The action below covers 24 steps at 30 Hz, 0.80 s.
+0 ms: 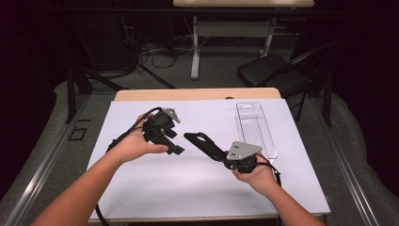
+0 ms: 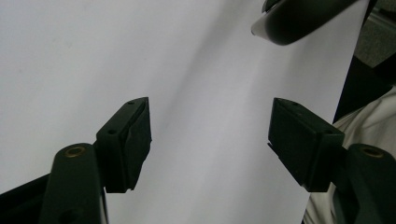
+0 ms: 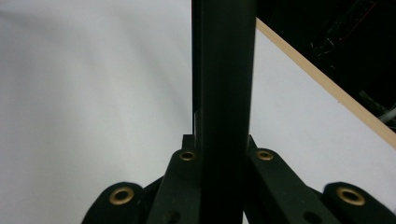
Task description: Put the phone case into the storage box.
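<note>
High view, white sheet on wooden table, chair behind, left claw wide and empty, right claw clamping black handle.

Lab or workshop room: my table wears a white sheet; upper frame shows tangled floor cables, another desk's legs, a black folding chair.

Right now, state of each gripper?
Left gripper: open, nothing between the jaws.
Right gripper: shut on a flat black bar.
</note>
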### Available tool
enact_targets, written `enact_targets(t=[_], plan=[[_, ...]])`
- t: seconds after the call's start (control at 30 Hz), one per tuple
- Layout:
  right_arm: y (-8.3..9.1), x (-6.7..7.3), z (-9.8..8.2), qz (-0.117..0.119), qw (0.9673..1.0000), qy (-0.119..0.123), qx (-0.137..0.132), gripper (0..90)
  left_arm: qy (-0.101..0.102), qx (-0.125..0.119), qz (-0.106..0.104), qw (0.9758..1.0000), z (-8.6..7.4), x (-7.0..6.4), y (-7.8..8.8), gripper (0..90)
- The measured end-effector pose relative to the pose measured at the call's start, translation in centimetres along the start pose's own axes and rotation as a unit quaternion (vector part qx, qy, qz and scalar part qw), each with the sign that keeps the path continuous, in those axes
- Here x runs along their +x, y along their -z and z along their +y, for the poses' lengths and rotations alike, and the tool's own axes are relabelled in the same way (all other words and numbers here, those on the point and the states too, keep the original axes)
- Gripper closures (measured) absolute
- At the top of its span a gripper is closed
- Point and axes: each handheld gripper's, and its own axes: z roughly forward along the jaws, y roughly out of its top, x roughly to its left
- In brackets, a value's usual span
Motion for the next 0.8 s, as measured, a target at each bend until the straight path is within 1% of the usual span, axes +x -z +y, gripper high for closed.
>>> enact_targets(t=[0.03,0.07,0.13,0.17,0.23,0.3,0.37,0.4,0.43,0.47,0.5,0.53,0.6,0.63,0.67,0.73,0.8], plan=[[0.00,0.00,0.00,0.000,1.0000,0.000,0.000,87.8,0.000,0.000,0.000,1.0000,0.00,0.00,0.00,31.4],[-0.07,-0.10,-0.12,0.007,0.9999,-0.010,-0.008,87.8,0.002,-0.002,-0.004,1.0000,-0.05,0.06,-0.02,31.4],[-0.15,-0.19,-0.23,0.012,0.9995,-0.020,-0.019,87.8,0.000,-0.006,-0.005,1.0000,-0.06,0.07,0.03,32.0],[-0.18,-0.25,-0.29,0.015,0.9993,-0.024,-0.024,87.8,0.002,-0.011,-0.007,0.9999,-0.06,0.04,0.06,33.3],[-0.24,-0.30,-0.40,0.018,0.9990,-0.024,-0.033,87.8,0.004,-0.020,-0.011,0.9997,-0.06,0.05,0.18,34.3],[-0.29,-0.26,-0.45,0.021,0.9989,-0.021,-0.035,87.8,0.002,-0.028,-0.011,0.9995,-0.04,0.03,0.29,35.0],[-0.33,-0.24,-0.48,0.023,0.9988,-0.023,-0.038,87.8,0.002,-0.030,-0.010,0.9995,-0.03,0.01,0.32,35.2],[-0.38,-0.25,-0.49,0.025,0.9986,-0.025,-0.040,87.8,0.007,-0.035,-0.021,0.9991,-0.04,-0.05,0.31,35.2],[-0.38,-0.26,-0.49,0.028,0.9984,-0.027,-0.041,87.8,0.007,-0.035,-0.021,0.9991,-0.04,-0.05,0.31,35.6],[-0.40,-0.27,-0.47,0.029,0.9982,-0.027,-0.044,87.8,0.003,-0.041,-0.021,0.9989,-0.06,-0.16,0.22,36.5],[-0.40,-0.27,-0.47,0.029,0.9982,-0.027,-0.044,87.8,0.003,-0.041,-0.021,0.9989,-0.06,-0.16,0.22,36.7],[-0.41,-0.27,-0.46,0.030,0.9981,-0.027,-0.045,87.8,-0.001,-0.049,-0.023,0.9985,-0.10,-0.26,0.15,37.1],[-0.42,-0.24,-0.47,0.033,0.9979,-0.030,-0.047,87.8,-0.007,-0.058,-0.026,0.9980,-0.10,-0.28,0.14,38.3],[-0.42,-0.24,-0.47,0.033,0.9979,-0.030,-0.047,87.8,-0.007,-0.058,-0.026,0.9980,-0.10,-0.28,0.14,38.5],[-0.42,-0.20,-0.49,0.035,0.9974,-0.036,-0.052,87.8,-0.015,-0.069,-0.030,0.9970,-0.06,-0.30,0.18,39.4],[-0.43,-0.15,-0.51,0.036,0.9970,-0.040,-0.055,87.8,-0.027,-0.079,-0.032,0.9960,-0.01,-0.48,0.23,40.4],[-0.44,-0.13,-0.55,0.037,0.9967,-0.045,-0.057,87.8,-0.035,-0.089,-0.032,0.9949,-0.02,-0.64,0.33,40.8]])
